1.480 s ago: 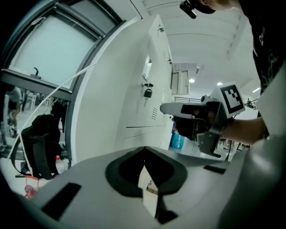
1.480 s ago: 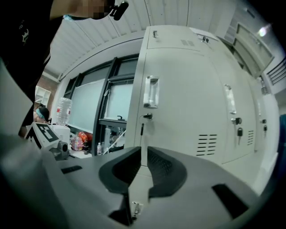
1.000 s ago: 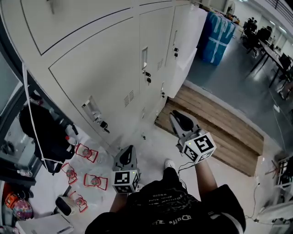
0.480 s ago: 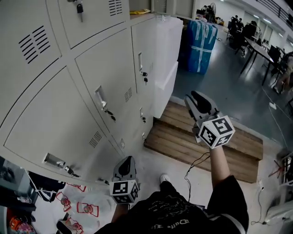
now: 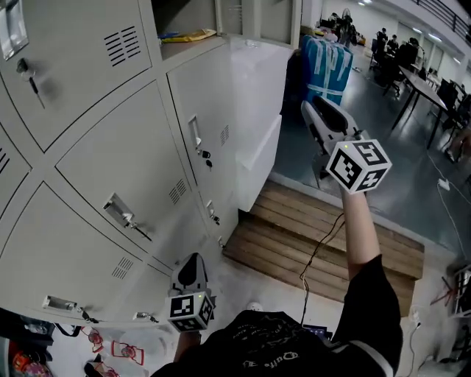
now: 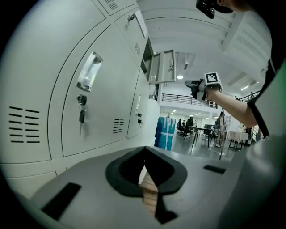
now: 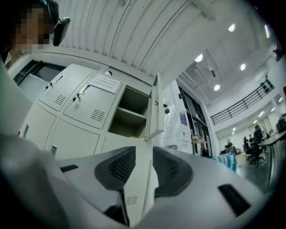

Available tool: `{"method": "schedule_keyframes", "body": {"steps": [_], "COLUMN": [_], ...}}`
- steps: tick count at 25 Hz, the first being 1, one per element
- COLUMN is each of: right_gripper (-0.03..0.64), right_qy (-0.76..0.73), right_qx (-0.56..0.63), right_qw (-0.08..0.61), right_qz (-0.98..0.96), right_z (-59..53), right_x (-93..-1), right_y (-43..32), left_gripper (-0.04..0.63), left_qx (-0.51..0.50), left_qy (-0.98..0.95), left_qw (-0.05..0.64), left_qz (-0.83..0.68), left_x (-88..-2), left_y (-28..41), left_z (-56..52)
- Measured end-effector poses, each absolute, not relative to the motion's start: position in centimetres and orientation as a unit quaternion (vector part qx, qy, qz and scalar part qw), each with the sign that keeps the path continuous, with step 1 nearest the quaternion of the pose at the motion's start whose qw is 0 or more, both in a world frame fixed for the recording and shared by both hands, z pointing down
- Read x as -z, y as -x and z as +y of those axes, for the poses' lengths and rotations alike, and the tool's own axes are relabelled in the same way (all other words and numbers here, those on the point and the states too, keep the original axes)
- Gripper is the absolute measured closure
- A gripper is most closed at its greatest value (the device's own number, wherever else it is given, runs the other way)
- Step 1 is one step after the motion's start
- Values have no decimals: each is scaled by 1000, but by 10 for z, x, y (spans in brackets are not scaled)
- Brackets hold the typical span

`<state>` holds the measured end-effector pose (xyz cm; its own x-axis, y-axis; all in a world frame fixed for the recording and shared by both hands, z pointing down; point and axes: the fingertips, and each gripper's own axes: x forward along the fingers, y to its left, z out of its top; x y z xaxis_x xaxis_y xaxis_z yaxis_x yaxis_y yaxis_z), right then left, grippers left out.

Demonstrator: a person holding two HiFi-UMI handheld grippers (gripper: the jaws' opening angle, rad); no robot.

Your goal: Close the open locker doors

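A bank of white lockers (image 5: 110,154) fills the left. One upper compartment (image 5: 213,15) stands open, with a yellow thing (image 5: 188,34) on its shelf; the right gripper view shows it (image 7: 129,112) with its door (image 7: 154,109) swung out. Below it a second white door (image 5: 254,143) also hangs open. My right gripper (image 5: 312,109) is raised at arm's length, a little to the right of these doors. It is open (image 7: 144,156), and the lower door's edge shows through the gap. My left gripper (image 5: 191,259) hangs low by the bottom lockers, shut (image 6: 144,151) on nothing.
A wooden pallet (image 5: 324,235) lies on the floor to the right of the lockers. Behind it stands a blue wrapped bundle (image 5: 327,62), with desks and chairs (image 5: 412,66) further back. A cable (image 5: 316,258) hangs from my right arm. Keys hang in several closed doors (image 5: 206,158).
My right gripper has risen from low over the pallet to beside the open doors. The head view has tilted up the lockers. The left gripper stays low.
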<state>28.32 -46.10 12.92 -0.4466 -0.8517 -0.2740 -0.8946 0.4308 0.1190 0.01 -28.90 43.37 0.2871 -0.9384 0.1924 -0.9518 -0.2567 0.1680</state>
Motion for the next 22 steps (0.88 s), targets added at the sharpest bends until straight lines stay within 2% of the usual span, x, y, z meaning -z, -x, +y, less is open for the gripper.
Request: {"method": "schedule_keyframes", "body": {"steps": [8, 17, 20, 22], "right_gripper": [511, 479, 481, 509], "right_qy": [517, 486, 479, 480], "right_qx": [-165, -153, -156, -160], "right_qw": [93, 91, 73, 68], "right_qz": [835, 856, 861, 860], "right_z": [-535, -572, -577, -577], "right_x": [-63, -40, -41, -41], "right_y": [-301, -288, -284, -283], "left_gripper": [588, 588, 588, 588], "left_qx": [-20, -16, -16, -27], "left_qy": [-770, -761, -761, -759], "left_qw": [100, 95, 99, 97], "left_qz": [-630, -641, -641, -644], "left_x": [-418, -397, -399, -405], "left_y": [-6, -12, -16, -17], "left_z": [-329, -347, -349, -348]}}
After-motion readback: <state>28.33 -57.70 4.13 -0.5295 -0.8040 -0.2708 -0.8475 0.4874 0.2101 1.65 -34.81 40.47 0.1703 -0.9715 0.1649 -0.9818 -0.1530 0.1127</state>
